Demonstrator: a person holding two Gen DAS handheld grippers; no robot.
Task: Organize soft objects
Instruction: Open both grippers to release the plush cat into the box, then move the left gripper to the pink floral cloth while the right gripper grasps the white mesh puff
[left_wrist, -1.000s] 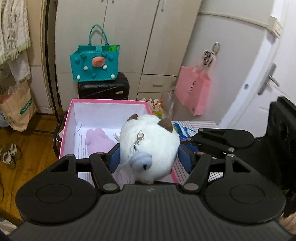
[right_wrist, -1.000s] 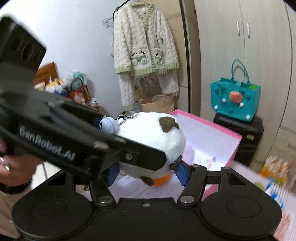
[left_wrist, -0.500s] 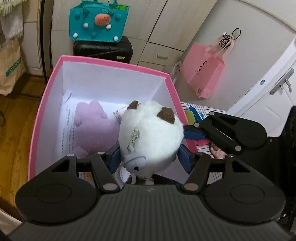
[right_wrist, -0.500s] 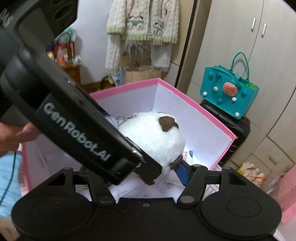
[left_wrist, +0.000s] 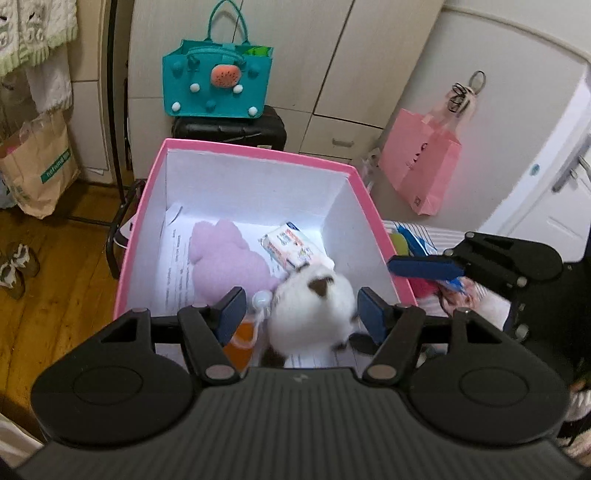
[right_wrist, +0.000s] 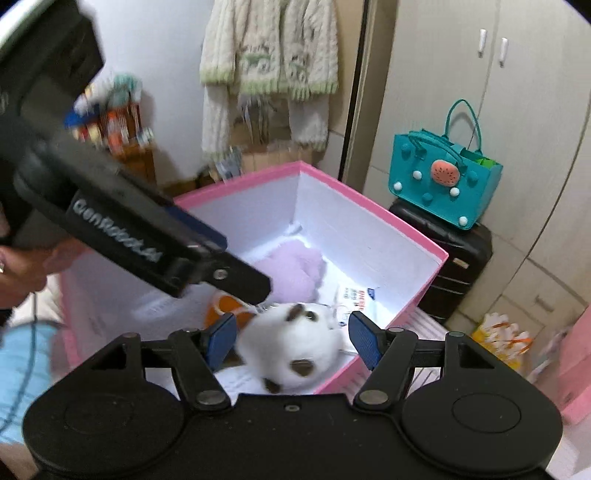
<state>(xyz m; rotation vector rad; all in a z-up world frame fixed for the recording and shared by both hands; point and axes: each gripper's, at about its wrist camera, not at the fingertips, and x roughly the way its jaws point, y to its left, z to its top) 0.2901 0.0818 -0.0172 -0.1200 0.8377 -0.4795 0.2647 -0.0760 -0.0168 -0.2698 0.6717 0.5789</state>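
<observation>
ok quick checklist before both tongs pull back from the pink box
1. White plush inside pink box: ok.
2. Left tongs open, pads off the plush: ok.
3. Right tongs open: ok.
4. Plush settled: cannot tell, it is blurred.
5. Keychain bell free of the left pad: cannot tell, it sits close beside it.
6. Purple plush in the box, not under the white one: ok.

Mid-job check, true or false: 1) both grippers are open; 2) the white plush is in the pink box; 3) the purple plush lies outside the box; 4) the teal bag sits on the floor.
1) True: the left gripper and the right gripper both stand open.
2) True: the white plush is inside the pink box.
3) False: the purple plush lies in the box.
4) False: the teal bag sits on a black suitcase.
</observation>
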